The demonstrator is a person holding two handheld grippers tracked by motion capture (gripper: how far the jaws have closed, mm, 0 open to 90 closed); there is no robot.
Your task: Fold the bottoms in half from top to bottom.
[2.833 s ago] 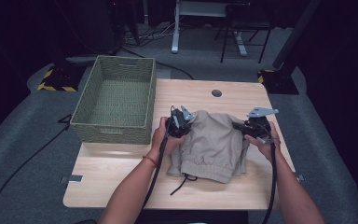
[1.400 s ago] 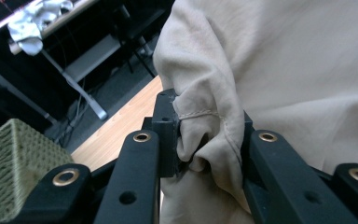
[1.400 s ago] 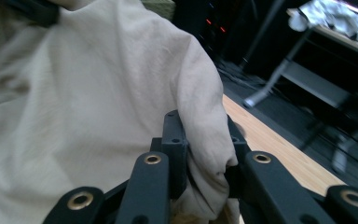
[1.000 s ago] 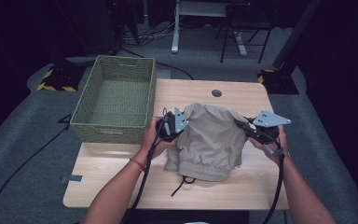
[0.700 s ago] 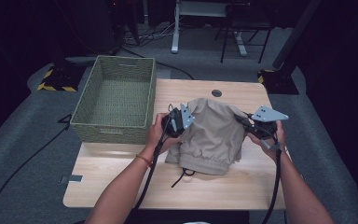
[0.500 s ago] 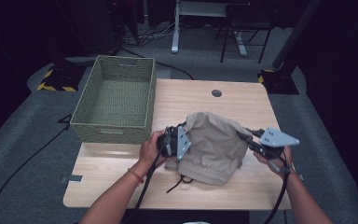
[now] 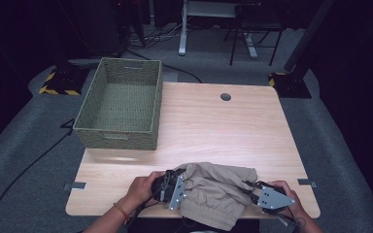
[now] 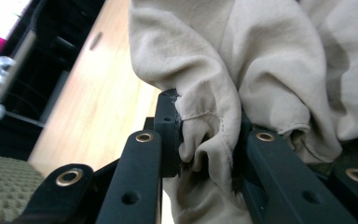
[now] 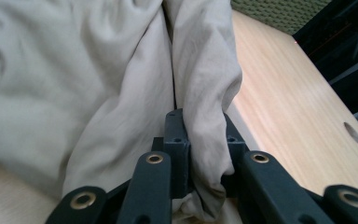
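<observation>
Jaws first: both pairs are clamped down on cloth. On my left gripper (image 8: 200, 154) I've got a bunched hem of the beige garment (image 7: 216, 191) pinched tight between the pads, folds squeezed into the gap. My right gripper (image 9: 205, 154) is the same story, closed on a thick fold of that cloth, fabric spilling over the top of the jaws.

From above, the garment sits at the near edge of the table (image 7: 223, 131), strung between my two hands, left gripper (image 7: 171, 187) on its left end, right gripper (image 7: 260, 194) on its right end. Its long axis runs left to right, roughly along the near edge, and a lower flap hangs off the table toward me.

The woven basket (image 7: 119, 104) stands at the far left, well apart from the cloth, nothing in it that I can see. My left hand is the nearer one to it.

My read: if this bundle is headed for the basket, the carry goes far and left, with the left hand leading and the right hand trailing, both grips held so the cloth doesn't sag out between them.
</observation>
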